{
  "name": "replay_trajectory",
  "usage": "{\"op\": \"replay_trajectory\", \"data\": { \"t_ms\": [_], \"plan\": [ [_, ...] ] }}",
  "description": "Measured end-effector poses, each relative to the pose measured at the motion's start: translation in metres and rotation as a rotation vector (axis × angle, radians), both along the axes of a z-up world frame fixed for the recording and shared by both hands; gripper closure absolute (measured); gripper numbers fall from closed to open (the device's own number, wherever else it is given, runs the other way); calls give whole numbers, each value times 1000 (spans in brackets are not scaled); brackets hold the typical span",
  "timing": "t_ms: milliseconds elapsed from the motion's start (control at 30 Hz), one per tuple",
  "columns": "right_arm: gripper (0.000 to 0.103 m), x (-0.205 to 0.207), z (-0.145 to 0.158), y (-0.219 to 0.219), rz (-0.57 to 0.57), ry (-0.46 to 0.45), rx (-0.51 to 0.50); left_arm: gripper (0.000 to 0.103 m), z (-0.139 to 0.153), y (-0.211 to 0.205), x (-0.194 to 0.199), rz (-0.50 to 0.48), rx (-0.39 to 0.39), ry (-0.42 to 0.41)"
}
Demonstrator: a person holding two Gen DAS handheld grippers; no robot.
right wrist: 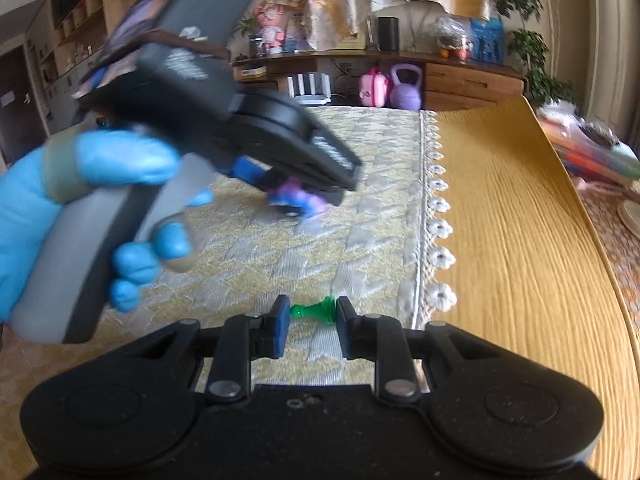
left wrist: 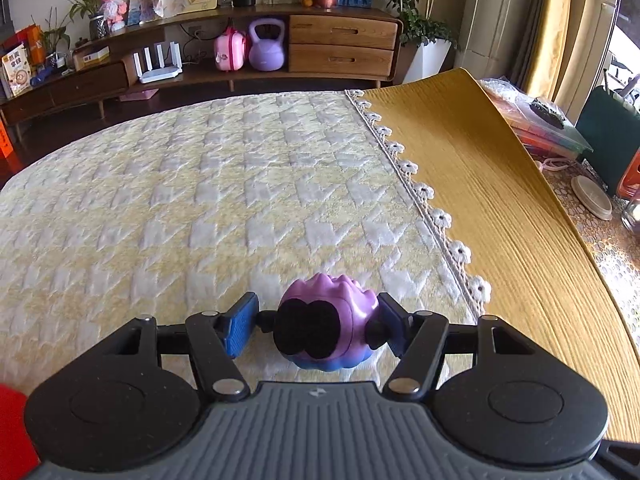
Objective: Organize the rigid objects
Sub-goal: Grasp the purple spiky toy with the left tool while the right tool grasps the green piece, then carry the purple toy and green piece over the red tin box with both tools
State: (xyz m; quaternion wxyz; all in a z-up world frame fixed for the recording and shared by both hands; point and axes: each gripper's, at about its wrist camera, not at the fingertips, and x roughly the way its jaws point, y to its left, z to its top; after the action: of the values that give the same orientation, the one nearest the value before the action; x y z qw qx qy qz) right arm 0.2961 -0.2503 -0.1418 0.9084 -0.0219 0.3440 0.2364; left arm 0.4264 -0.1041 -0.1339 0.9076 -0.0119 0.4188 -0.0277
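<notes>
1. While the left tool [left wrist: 316, 326] clamps one purple-and-blue toy [left wrist: 326, 320] between its blue pads, that toy sits just above the quilted yellow-and-white cover [left wrist: 200, 200], near its near edge.
2. From the right wrist view, the same toy [right wrist: 298, 200] shows blurred under the left tool [right wrist: 304, 196], which one blue-gloved hand [right wrist: 100, 208] carries.
3. One small green piece [right wrist: 314, 311], shaped like a pawn and lying on its side, is pinched end to end by the right tool [right wrist: 313, 320], whose pads press on both its ends.
4. One mustard cloth [left wrist: 500, 200] with a lace flower edge covers the desk to the right.
5. Far off, a wooden cabinet [left wrist: 340, 44] holds one purple kettlebell [left wrist: 267, 46] and one pink case [left wrist: 230, 49] side by side.
</notes>
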Motion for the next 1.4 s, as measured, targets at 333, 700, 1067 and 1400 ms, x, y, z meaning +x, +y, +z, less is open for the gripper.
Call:
{"op": "replay_trajectory", "data": {
  "t_ms": [333,700,1067,1400],
  "plan": [
    [79,-29,27,-3,-35,-22,15,39,25,24,-47,15,-21,-16],
    [79,-71,71,21,17,-68,28,39,67,64,-118,42,-60,-48],
    [79,-100,104,76,116,-104,44,39,104,128,-172,99,-54,-86],
    [79,-114,112,139,218,-116,14,39,114,204,-199,155,-31,-89]
  ]
}}
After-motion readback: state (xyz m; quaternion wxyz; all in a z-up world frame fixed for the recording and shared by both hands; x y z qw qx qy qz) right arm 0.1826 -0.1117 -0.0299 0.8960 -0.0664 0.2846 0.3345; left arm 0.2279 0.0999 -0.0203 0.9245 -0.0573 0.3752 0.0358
